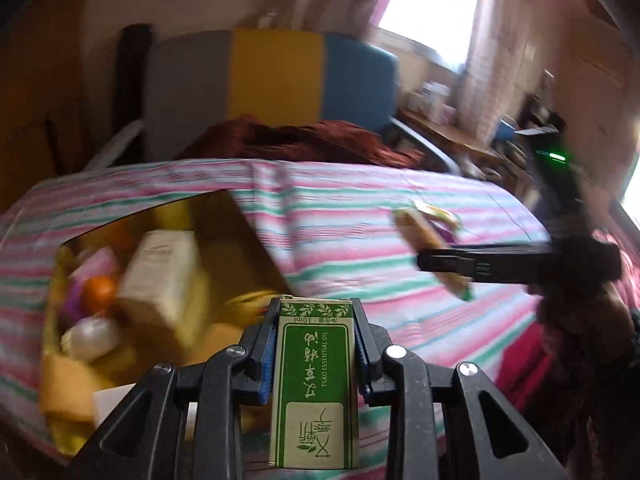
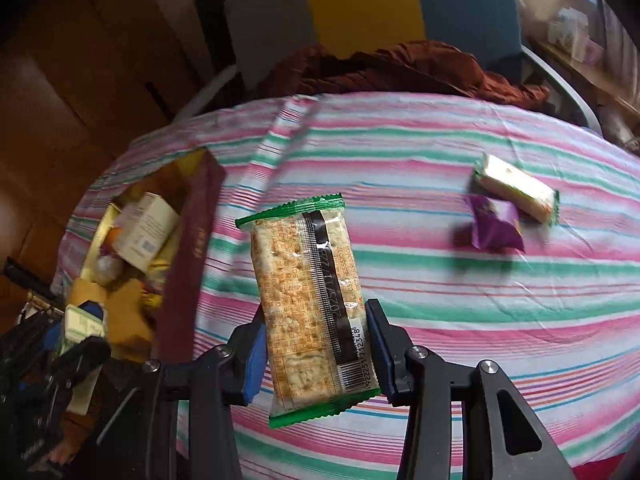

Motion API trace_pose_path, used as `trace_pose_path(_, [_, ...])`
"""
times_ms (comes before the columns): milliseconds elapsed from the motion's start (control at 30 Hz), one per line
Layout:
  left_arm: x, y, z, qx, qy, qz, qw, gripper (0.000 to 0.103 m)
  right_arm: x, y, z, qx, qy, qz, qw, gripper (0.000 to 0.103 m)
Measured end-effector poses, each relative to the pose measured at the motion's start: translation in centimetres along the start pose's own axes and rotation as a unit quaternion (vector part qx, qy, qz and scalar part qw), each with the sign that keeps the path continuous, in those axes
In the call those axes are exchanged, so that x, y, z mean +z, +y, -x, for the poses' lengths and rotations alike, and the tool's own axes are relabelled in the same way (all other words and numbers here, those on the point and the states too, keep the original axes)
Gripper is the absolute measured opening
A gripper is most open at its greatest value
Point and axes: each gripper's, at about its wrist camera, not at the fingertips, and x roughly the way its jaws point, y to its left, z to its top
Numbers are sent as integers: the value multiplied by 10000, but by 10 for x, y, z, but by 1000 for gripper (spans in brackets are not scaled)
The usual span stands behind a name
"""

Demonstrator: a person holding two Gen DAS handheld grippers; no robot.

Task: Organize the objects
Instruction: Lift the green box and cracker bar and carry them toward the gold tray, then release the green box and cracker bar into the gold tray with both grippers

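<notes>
My left gripper [image 1: 315, 308] is shut on a green and white essential oil box [image 1: 313, 384] and holds it above the near right corner of an open storage box [image 1: 256, 236]. The storage box holds a cream carton [image 1: 164, 276], an orange [image 1: 98, 292] and other items. My right gripper [image 2: 316, 320] is shut on a cracker packet with green ends [image 2: 308, 300] and holds it above the striped cloth. In the left wrist view the right gripper [image 1: 444, 260] and its packet [image 1: 424, 236] show at the right, blurred. The left gripper [image 2: 80, 328] shows at the lower left of the right wrist view.
A striped pink, green and white cloth [image 2: 440, 280] covers the table. On it lie another cracker packet [image 2: 516, 188] and a purple wrapper [image 2: 492, 224]. The storage box's dark red lid [image 2: 192, 248] stands open. A chair with a brown garment [image 2: 400, 68] is behind the table.
</notes>
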Motion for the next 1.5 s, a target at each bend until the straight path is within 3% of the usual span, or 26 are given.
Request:
trace_pose_path(267, [-14,103,21,783,-39,1007,9918,31,8,86,6,777,-178,574,9952,45])
trace_pose_path(433, [-22,139,24,796,4,1499,9855,31,8,140,-6,1200,-70,933,9884,45])
trace_pose_path(667, [-11,156,23,574,-113,1638,9848,31,6,195,-30,1425,225,1310,9808,45])
trace_pose_path(867, [2,163,14,632,-127,1592,9851,31,2,215,-47,1471,406,1394,9784,45])
trace_pose_path(933, [6,169,6,649,-57,1680,9836,44,4,219,-53,1471,445,1397,9782,45])
trace_pose_path(967, [7,173,2,662,-40,1730,9827,45,5,222,-56,1478,465,1398,9780,46])
trace_pose_path(1033, [7,180,-4,729,33,1853,9800,45,8,226,-62,1525,445,1310,9786,49])
trace_pose_path(1067, [5,184,-5,750,50,1929,9783,45,10,228,-65,1559,453,1269,9785,59])
trace_pose_path(1133, [0,190,-4,778,31,2047,9757,45,10,231,-74,1581,499,1196,9789,67])
trace_pose_path(1267, [-15,195,7,942,19,2120,9727,45,0,235,-82,1551,670,1300,9770,67])
trace_pose_path(1500, [-34,178,27,1393,-86,1741,9748,45,-15,228,-82,1419,720,1296,9787,73])
